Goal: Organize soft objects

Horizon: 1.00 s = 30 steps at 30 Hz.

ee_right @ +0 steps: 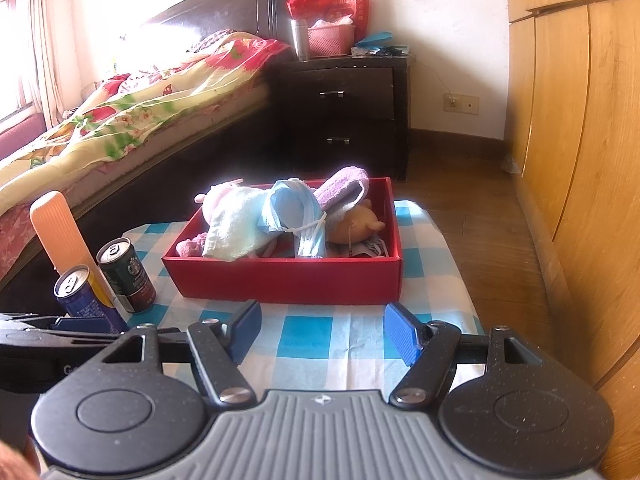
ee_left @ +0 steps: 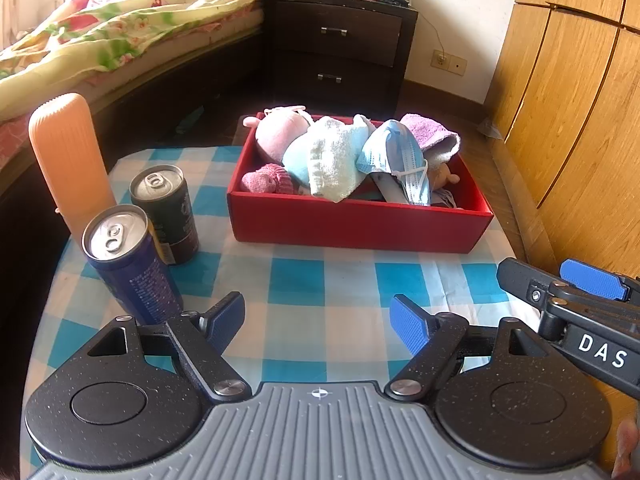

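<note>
Both the left tool and right tool are held wide open, empty. Inside the red box, the white towel is judged light and limp, best pinched at a raised fold.

occluded: doll — under masks; cut off: right tongs — frame edge

Left gripper and right gripper side by side, fingers spread wide, both empty.
</note>
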### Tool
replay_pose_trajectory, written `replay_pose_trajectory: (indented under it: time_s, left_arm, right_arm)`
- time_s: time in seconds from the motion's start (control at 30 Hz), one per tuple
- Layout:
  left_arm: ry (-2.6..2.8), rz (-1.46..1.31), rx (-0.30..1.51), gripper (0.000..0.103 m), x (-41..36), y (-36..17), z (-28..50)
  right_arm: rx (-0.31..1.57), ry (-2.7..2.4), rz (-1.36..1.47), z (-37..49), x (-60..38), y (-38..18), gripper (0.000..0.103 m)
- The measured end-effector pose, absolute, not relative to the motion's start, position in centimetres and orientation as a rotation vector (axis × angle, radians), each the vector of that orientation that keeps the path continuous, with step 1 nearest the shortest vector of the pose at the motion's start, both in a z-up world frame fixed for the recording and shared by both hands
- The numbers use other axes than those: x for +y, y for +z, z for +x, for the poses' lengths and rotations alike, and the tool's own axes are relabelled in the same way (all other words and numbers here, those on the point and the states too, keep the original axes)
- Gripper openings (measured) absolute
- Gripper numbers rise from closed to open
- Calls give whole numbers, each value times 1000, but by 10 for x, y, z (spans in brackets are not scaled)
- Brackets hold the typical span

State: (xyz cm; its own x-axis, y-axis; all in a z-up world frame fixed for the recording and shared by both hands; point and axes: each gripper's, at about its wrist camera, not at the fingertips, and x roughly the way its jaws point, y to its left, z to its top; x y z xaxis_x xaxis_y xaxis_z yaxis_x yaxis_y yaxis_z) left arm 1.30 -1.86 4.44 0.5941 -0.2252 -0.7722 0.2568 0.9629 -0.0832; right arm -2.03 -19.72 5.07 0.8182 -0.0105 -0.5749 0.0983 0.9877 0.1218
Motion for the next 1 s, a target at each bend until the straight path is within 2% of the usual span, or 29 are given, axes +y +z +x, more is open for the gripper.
replay_pose_trajectory:
  time_s: [1.0]
  left_arm:
    - [-277, 32, 889, 77, -21, 45, 12]
  right_arm:
    - [614, -65, 150, -20, -195, 49, 47]
